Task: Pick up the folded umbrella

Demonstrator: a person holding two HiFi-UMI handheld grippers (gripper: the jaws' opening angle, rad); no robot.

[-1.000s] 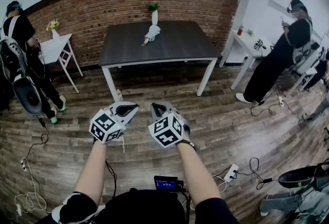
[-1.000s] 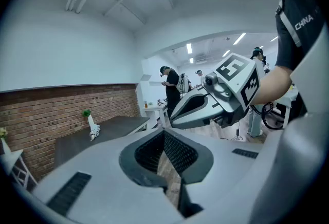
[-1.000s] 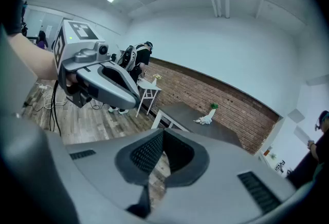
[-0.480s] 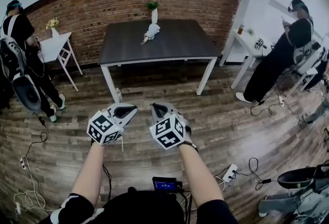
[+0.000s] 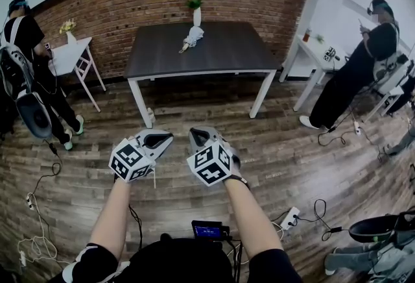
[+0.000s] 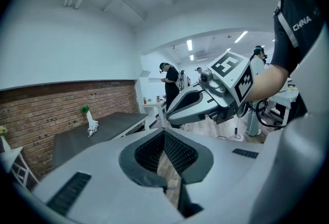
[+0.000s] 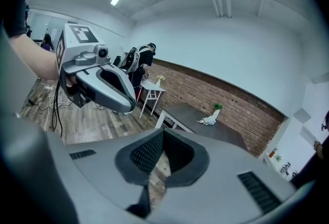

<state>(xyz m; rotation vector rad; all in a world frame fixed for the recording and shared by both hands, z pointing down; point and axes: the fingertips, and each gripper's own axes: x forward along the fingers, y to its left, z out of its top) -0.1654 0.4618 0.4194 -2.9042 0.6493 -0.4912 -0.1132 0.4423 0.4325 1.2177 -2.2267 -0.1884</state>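
- folded umbrella (image 5: 192, 37) lies on the dark table (image 5: 214, 58), far half of the top, roughly 12 o'clock from both grippers and well apart from them
- pale bundle, its thin darker end points to about 7 o'clock; details too small to read
- likely light, soft fabric over a stiff inner shaft; cloth could slip or bunch under the pads, so I'd take it across the thick middle of the bundle, jaws squeezing down to the shaft, not on loose folds
- left gripper (image 5: 166, 137) clenched, jaws pressed together on nothing, held low over the wooden floor (image 5: 194, 106)
- right gripper (image 5: 196, 137) also clenched and empty, just beside the left one at its 3 o'clock
- both need to come open before any grasp
- white vase with a green plant (image 5: 196, 13) stands just at 12 o'clock of the umbrella, easy to knock when reaching in
- table's near edge and the open floor lie between the grippers and the target; nothing else in that path
- small white side table (image 5: 71, 54) with flowers at 10 o'clock, white desk (image 5: 318, 51) at 2 o'clock
- a person (image 5: 26, 41) at 9 o'clock, another person (image 5: 360, 74) at 3 o'clock, both off the route
- cables (image 5: 39, 243) and a power strip (image 5: 290, 217) on the floor near the feet
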